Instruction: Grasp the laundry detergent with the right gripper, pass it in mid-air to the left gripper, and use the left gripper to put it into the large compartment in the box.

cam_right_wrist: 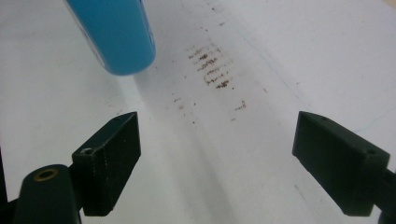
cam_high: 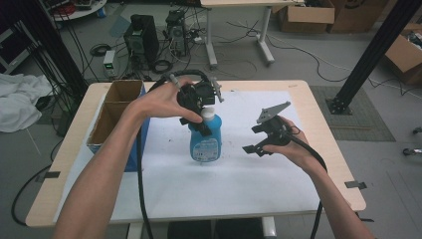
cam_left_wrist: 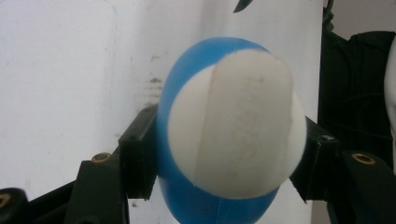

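Blue plastic bottle (cam_high: 205, 140) with white cap stands clamped in the left gripper (cam_high: 198, 110); right gripper (cam_high: 259, 142) gapes wide, empty, nearby.

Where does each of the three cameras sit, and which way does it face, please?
High view: above the table, looking forward and down; both forearms show.
Left gripper view: on the left tool, looking down on the bottle clamped in its jaws.
Right gripper view: on the right tool, open, facing the white sheet.
All three share the bottle.
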A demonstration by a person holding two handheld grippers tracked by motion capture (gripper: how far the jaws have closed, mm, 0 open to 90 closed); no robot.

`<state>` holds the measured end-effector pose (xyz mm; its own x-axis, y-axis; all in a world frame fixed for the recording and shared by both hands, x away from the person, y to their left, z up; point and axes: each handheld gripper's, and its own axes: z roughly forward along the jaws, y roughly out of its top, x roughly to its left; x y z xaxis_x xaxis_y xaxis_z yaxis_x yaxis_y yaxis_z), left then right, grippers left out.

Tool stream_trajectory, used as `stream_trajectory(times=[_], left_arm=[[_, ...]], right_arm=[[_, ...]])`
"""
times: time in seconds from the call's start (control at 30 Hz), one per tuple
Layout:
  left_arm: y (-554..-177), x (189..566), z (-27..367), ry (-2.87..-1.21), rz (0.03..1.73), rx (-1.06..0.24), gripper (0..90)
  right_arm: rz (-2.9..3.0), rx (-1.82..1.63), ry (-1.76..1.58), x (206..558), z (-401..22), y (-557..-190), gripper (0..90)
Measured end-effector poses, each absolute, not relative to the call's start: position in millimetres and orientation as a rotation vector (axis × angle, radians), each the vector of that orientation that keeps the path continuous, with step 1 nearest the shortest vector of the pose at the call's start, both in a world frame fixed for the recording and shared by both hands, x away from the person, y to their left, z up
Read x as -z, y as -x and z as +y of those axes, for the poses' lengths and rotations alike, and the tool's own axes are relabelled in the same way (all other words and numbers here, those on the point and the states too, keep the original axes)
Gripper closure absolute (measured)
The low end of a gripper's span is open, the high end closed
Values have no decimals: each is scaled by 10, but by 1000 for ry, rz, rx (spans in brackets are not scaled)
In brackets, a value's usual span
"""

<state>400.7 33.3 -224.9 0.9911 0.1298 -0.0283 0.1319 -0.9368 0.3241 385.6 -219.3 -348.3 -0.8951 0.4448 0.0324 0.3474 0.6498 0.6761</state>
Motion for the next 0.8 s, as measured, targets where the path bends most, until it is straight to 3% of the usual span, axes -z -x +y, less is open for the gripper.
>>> stream_trajectory(times=[0.63,0.8], left_arm=[[-4105,1621,521,-2775,692,-68,379],[-4139,1391,665,-2705,927,-140,379]], right_arm=[[2724,-986,-702,3539,-2337,-3823,156],[2723,-965,-711,3543,-2375,-3809,157]])
